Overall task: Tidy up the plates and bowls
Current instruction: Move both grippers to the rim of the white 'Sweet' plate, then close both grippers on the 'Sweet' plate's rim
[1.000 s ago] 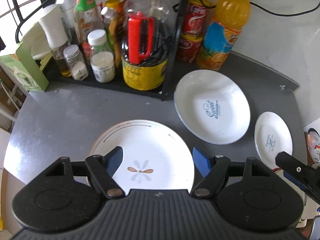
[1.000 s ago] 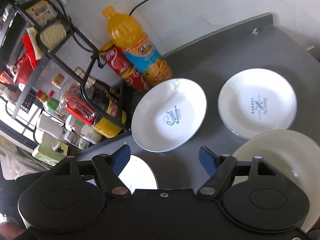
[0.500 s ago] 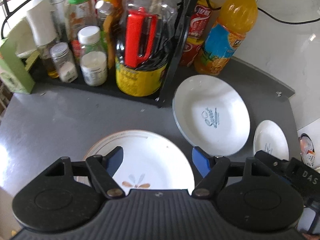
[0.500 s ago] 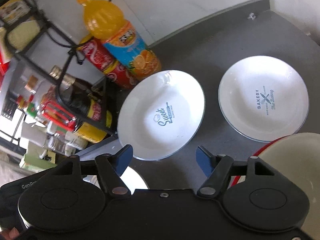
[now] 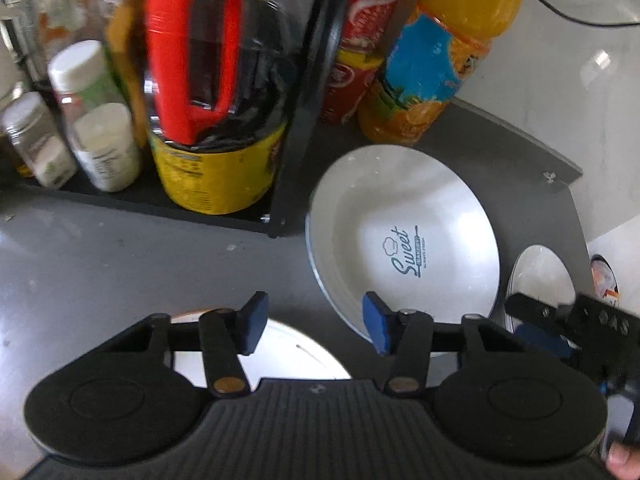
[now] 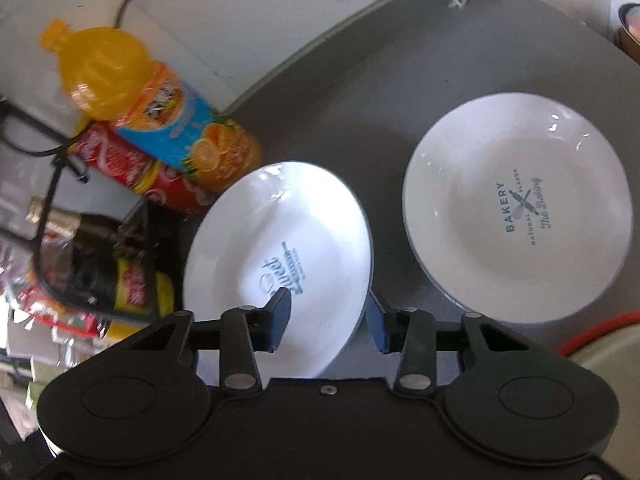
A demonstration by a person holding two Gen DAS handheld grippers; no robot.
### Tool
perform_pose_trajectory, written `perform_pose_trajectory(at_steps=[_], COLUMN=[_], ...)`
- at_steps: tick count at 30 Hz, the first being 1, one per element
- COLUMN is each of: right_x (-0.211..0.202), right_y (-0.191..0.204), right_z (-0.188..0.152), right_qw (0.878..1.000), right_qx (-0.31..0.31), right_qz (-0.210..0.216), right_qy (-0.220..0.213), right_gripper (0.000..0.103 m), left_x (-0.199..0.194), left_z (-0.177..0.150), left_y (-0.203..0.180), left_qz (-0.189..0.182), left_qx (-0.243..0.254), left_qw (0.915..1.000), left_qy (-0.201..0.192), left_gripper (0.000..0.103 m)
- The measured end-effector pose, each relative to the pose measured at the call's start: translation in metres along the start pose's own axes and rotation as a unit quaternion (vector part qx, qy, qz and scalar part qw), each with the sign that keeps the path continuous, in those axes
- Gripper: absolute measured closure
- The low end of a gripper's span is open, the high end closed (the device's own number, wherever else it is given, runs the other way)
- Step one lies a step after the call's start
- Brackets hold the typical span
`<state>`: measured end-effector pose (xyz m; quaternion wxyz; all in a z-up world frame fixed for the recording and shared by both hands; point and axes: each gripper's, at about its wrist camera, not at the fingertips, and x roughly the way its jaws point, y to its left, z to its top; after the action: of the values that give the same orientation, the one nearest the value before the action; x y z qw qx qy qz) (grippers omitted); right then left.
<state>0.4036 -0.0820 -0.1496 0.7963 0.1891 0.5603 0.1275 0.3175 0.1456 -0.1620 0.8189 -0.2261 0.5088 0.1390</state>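
A white plate printed "Sweet" (image 5: 404, 240) (image 6: 280, 236) lies on the grey counter (image 5: 120, 264). My left gripper (image 5: 314, 328) hangs low over its near left rim, which runs between the two blue pads. The jaws are closing and neither pad presses on it. My right gripper (image 6: 330, 324) straddles the same plate's right rim, one pad over the plate and one outside. Its jaws are closing too, without touching. It also shows in the left wrist view as the right gripper (image 5: 560, 320). A "Bakery" plate (image 6: 516, 208) (image 5: 540, 276) lies to the right. A flowered plate (image 5: 280, 344) lies under my left gripper.
A black rack (image 5: 296, 120) with an oil bottle (image 5: 212, 112) and spice jars (image 5: 104, 120) stands right behind the "Sweet" plate. An orange juice bottle (image 6: 160, 120) and red cans (image 6: 132, 164) stand at the wall. A red-rimmed cream bowl (image 6: 600, 344) sits near right.
Both grippers have dropped and moved forward onto the "Sweet" plate's rims, and both pairs of jaws have narrowed. The flowered plate has slid mostly under my left gripper.
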Motion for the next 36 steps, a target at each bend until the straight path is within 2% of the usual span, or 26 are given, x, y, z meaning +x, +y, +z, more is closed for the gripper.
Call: perform_pose_trajectory(at_steps=[2, 6, 10, 14, 18, 25, 29, 32, 36], right_x=[0.008, 0.019, 0.026, 0.036, 0.046, 0.061, 0.061, 0.053, 0.045], right_y=[0.003, 0.007, 0.006, 0.004, 0.001, 0.006, 0.003, 0.002, 0.002], right_z=[0.002, 0.006, 0.013, 0.017, 0.016, 0.009, 0.01, 0.007, 0.003], right_qw=[1.0, 0.999, 0.999, 0.998, 0.997, 0.996, 0.996, 0.997, 0.997], right_qx=[-0.003, -0.012, -0.015, -0.017, -0.012, -0.021, -0.023, -0.016, -0.025], right_qz=[-0.009, -0.034, -0.05, -0.06, -0.07, -0.076, -0.075, -0.075, -0.072], right_qy=[0.002, -0.003, -0.003, 0.008, 0.02, 0.03, 0.036, 0.023, 0.011], right_gripper=[0.064, 0.064, 0.065, 0.065, 0.066, 0.075, 0.085, 0.089, 0.09], left_x=[0.009, 0.032, 0.047, 0.06, 0.067, 0.073, 0.075, 0.074, 0.074], left_z=[0.002, 0.009, 0.014, 0.016, 0.017, 0.02, 0.017, 0.018, 0.021], left_y=[0.0, 0.009, 0.015, 0.016, 0.016, 0.017, 0.015, 0.014, 0.013], left_qz=[-0.002, -0.01, -0.036, -0.038, -0.036, -0.04, -0.048, -0.046, -0.046], left_qx=[0.006, -0.02, -0.028, -0.026, -0.03, -0.039, -0.035, -0.039, -0.042], left_qw=[1.0, 0.9995, 0.9985, 0.9984, 0.9981, 0.9978, 0.9977, 0.9977, 0.9973], left_qy=[0.003, 0.024, 0.029, 0.034, 0.04, 0.036, 0.033, 0.032, 0.039], left_gripper=[0.058, 0.068, 0.07, 0.071, 0.078, 0.085, 0.089, 0.091, 0.091])
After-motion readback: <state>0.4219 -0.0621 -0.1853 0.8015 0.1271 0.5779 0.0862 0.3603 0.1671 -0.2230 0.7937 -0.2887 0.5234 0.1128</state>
